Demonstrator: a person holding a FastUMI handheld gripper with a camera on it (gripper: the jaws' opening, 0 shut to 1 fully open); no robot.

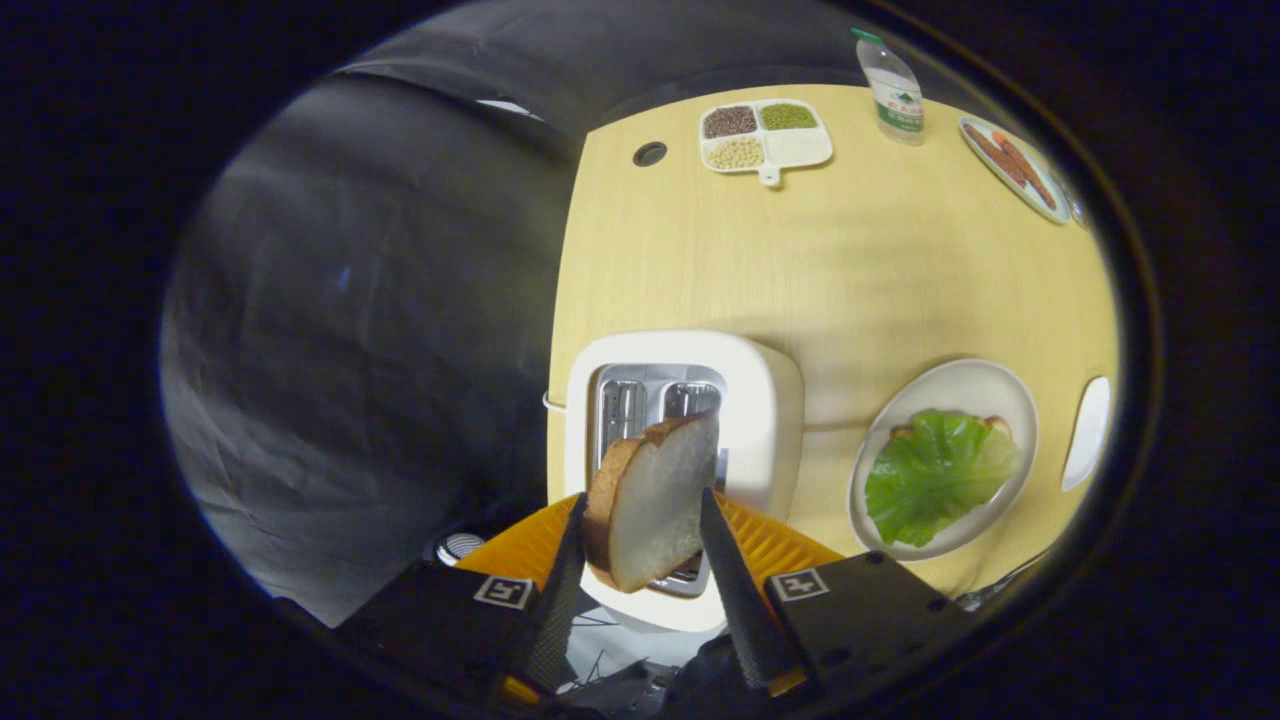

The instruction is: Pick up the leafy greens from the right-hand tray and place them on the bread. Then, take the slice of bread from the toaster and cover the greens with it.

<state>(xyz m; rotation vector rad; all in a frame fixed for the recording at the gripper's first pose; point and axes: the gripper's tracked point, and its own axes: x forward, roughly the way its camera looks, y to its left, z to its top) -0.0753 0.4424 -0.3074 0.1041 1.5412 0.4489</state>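
We counted one slice of bread [650,500], one toaster [760,400] with two slots, one plate [985,385] carrying one lettuce leaf [935,475] over a second bread slice [998,425], one divided dish [800,150], one bottle [893,90] and one sausage plate [1000,170] on the table [850,260]. The gripper [640,525] was clamped on the slice, both fingers pressing its faces, holding it tilted above the toaster and beside the plate.
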